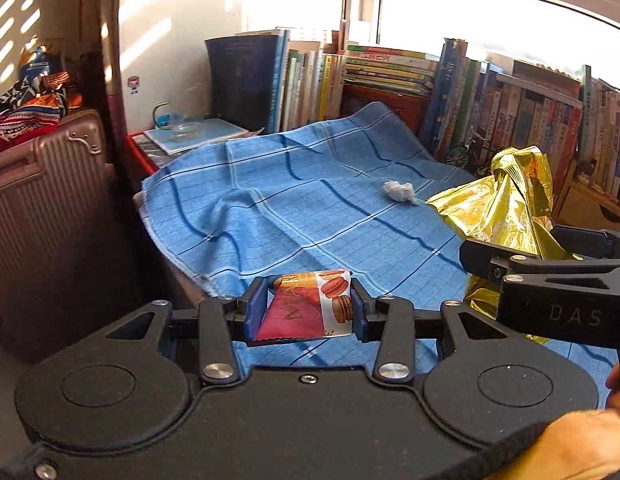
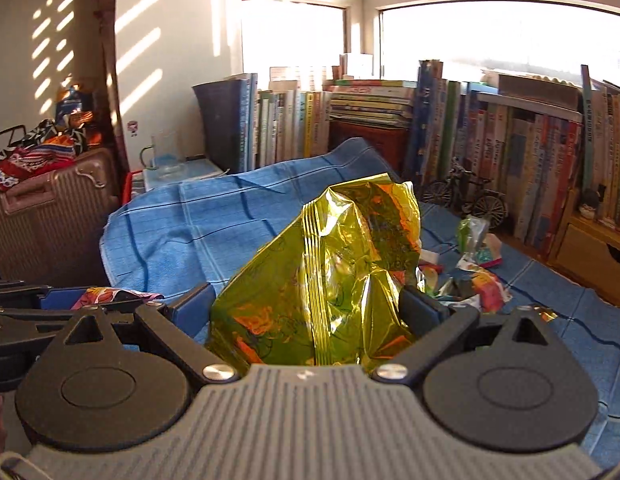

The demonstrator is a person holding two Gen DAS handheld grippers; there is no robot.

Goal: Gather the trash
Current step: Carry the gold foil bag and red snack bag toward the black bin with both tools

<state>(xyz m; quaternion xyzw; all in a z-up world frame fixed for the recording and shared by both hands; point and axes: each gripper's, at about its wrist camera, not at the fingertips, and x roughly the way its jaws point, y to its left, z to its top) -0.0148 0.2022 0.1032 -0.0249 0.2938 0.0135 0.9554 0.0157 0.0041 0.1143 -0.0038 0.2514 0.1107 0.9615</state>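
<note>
Nearest the lens, left gripper (image 1: 309, 307) is clamped on a macaron snack wrapper (image 1: 306, 304); blue pads press both short edges and the wrapper's long axis runs forward, away from the camera. To its right, right gripper (image 2: 306, 304) holds a crumpled gold foil bag (image 2: 330, 280); the bag bulges up between the jaws, both pads touching its sides, so it reads as gripped, jaws fairly wide. Both claws hang above the blue checked cloth (image 1: 294, 200), side by side, right one just beside the left.

Left on the cloth: a crumpled white tissue (image 1: 400, 191), ahead and to the right of the left claw, closer to the right gripper's side. Farther right, a heap of mixed wrappers (image 2: 476, 276) lies just beyond the right claw's right finger, near the book row (image 2: 510, 140).

Judgement: both claws are full, so nothing more can be picked up until they unload. No bin visible in either view. After that, right hand is the nearer one for the tissue and the heap.
</note>
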